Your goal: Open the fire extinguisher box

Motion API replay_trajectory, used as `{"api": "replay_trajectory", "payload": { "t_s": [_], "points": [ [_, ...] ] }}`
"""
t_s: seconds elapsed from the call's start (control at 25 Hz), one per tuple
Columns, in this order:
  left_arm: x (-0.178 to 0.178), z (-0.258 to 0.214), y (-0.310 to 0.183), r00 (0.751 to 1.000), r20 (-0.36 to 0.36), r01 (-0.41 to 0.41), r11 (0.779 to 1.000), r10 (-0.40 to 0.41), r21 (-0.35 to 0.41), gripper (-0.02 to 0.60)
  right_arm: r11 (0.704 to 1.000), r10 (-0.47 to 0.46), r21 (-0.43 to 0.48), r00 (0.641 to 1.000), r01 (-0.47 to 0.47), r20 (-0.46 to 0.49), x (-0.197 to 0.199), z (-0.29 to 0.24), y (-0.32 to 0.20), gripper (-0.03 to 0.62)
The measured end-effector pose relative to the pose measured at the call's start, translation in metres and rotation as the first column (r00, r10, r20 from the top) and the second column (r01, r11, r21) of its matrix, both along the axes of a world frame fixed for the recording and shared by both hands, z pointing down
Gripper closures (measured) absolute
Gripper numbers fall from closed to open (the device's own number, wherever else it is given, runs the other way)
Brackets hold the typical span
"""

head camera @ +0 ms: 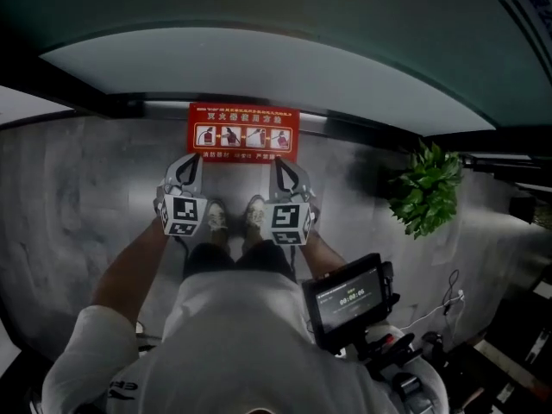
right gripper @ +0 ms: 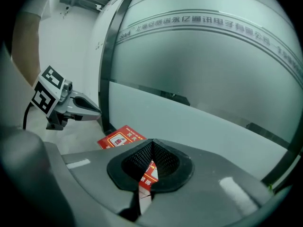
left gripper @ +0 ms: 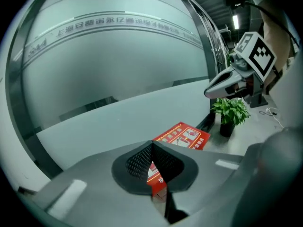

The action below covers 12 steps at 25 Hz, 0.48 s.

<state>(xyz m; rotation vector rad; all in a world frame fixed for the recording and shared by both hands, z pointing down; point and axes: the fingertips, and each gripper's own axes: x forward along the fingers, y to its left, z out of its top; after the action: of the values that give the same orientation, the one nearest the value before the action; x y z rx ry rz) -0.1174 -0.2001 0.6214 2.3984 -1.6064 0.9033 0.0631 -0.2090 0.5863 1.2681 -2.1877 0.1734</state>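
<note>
Head view looks steeply down on the person's shoes (head camera: 216, 218) on a grey floor (head camera: 78, 197). The red fire extinguisher box (head camera: 244, 132) lies just beyond them at the foot of a frosted glass wall (head camera: 259, 67), printed top facing up, and a potted plant (head camera: 425, 188) stands well off to the right. The left gripper (head camera: 188, 164) and right gripper (head camera: 283, 164) hang side by side at the box's near edge, one toward each end, and whether either touches it cannot be told. In each gripper view the jaws are pressed together with nothing between them, and the red box shows past their tips.
</note>
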Motion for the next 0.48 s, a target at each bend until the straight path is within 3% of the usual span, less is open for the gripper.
{"api": "replay_trajectory", "payload": {
  "t_s": [0.48],
  "points": [
    [-0.001, 0.109, -0.004, 0.995, 0.098, -0.021, 0.995, 0.03, -0.094, 0.58, 0.99, -0.071, -0.125, 0.995, 0.063, -0.065, -0.004, 0.119, 0.001, 0.58]
  ]
}}
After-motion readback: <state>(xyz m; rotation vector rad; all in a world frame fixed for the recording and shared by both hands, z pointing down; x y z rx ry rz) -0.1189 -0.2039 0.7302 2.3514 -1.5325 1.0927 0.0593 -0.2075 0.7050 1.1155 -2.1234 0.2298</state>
